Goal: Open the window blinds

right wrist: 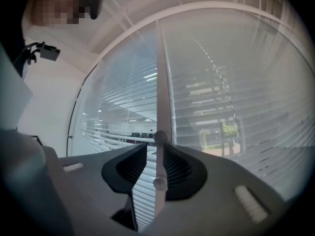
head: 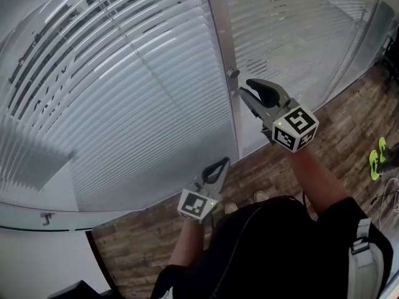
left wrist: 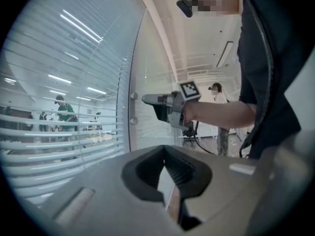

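White slatted blinds (head: pixel 124 98) hang behind curved glass on both sides of a pale upright post (head: pixel 219 48). Two small round knobs (head: pixel 233 73) sit one above the other on the post. My right gripper (head: pixel 244 93) reaches up to the lower knob (head: pixel 236 92), jaws apart. In the right gripper view the post runs between the fingers of that gripper (right wrist: pixel 156 146), and the lower knob (right wrist: pixel 160 183) shows in the gap with no pad seen pressing on it. My left gripper (head: pixel 223 162) hangs lower, shut and empty, tips meeting (left wrist: pixel 165 149).
Wood-plank floor (head: pixel 349 123) runs along the base of the glass, with bright green shoes (head: pixel 376 157) at the right. Through the slats a person in green (left wrist: pixel 61 109) shows in an office. Another person (left wrist: pixel 216 95) stands further down the room. A white wall (head: pixel 37 254) is at lower left.
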